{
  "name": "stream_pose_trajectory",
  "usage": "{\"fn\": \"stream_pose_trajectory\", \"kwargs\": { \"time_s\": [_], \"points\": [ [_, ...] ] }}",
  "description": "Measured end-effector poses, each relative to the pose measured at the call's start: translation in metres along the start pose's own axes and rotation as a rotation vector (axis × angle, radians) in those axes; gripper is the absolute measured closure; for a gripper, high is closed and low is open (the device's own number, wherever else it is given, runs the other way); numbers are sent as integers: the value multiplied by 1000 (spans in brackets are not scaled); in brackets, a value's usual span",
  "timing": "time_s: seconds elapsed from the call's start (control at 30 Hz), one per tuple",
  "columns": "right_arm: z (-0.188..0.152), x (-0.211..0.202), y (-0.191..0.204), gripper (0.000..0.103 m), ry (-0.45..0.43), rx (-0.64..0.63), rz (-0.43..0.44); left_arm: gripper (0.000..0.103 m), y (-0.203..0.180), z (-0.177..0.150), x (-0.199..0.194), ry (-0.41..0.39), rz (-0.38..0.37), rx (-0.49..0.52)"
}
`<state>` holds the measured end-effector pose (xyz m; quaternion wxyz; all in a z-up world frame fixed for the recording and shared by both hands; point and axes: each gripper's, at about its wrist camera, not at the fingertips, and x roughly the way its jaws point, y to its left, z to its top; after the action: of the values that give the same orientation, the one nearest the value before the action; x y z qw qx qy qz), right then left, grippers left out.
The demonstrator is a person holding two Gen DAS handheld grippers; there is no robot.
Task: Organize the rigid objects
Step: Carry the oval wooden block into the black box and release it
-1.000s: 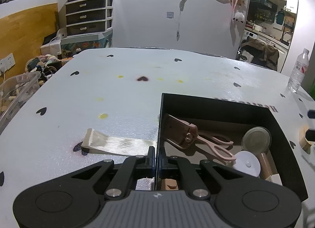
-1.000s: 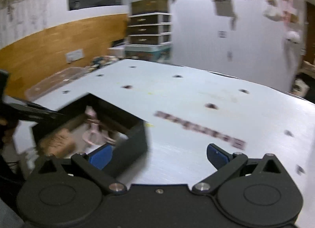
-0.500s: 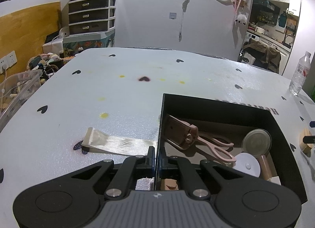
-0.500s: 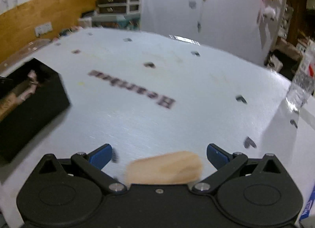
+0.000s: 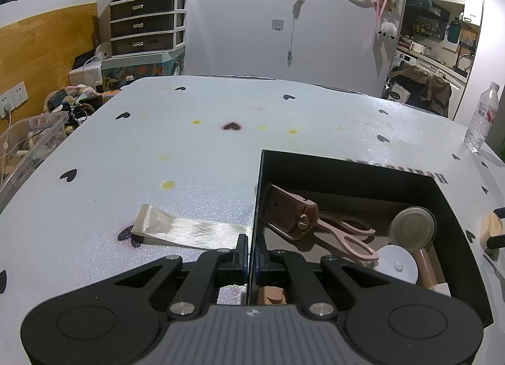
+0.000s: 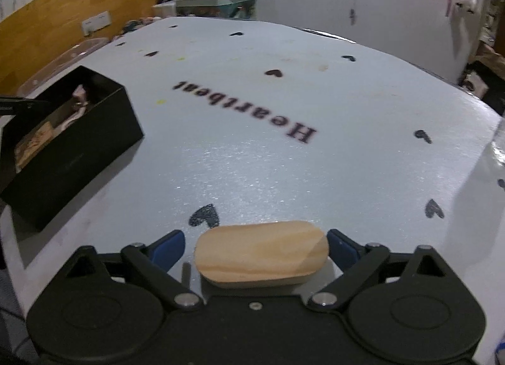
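**Right gripper closing around a wooden block, box already part full**

The right gripper (image 6: 255, 246) sits low over the white table (image 6: 284, 160). Its 2 blue fingers (image 6: 167, 246) stand wide, 1 on each side of a rounded wooden block (image 6: 260, 254). The jaws are closing in on the block. The right finger looks very near its end, and a small gap shows on the left, so the block is not gripped yet. The block lies flat on the table, just in front of a black heart mark (image 6: 205, 215).

The left gripper (image 5: 251, 254) is pinched shut on the near wall of the black box (image 5: 454, 238), holding it steady.

Off to the left of the block, well apart from it, is that same box. Inside it lie pink scissors (image 5: 344, 235), a pink flat tool (image 5: 284, 210), a round tin (image 5: 412, 227), a white disc (image 5: 397, 264) and a wooden piece (image 5: 273, 294).

So several things are put away. I think the block is the next thing to go in: it needs to be gripped, lifted and carried to the box. A shiny ribbon (image 5: 186, 229) lies on the table beside the box.
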<state>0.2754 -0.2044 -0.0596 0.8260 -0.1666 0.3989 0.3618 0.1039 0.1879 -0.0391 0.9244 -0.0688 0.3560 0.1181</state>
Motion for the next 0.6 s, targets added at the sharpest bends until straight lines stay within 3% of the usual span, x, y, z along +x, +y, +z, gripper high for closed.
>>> {"fn": "stream_pose_trajectory", "kwargs": {
  "time_s": [0.4, 0.6],
  "points": [
    [3, -1, 3, 14, 11, 6, -46, 99, 0, 0, 0, 0, 0, 0],
    [26, -24, 23, 14, -107, -19, 31, 100, 0, 0, 0, -2, -2, -2]
  ]
}}
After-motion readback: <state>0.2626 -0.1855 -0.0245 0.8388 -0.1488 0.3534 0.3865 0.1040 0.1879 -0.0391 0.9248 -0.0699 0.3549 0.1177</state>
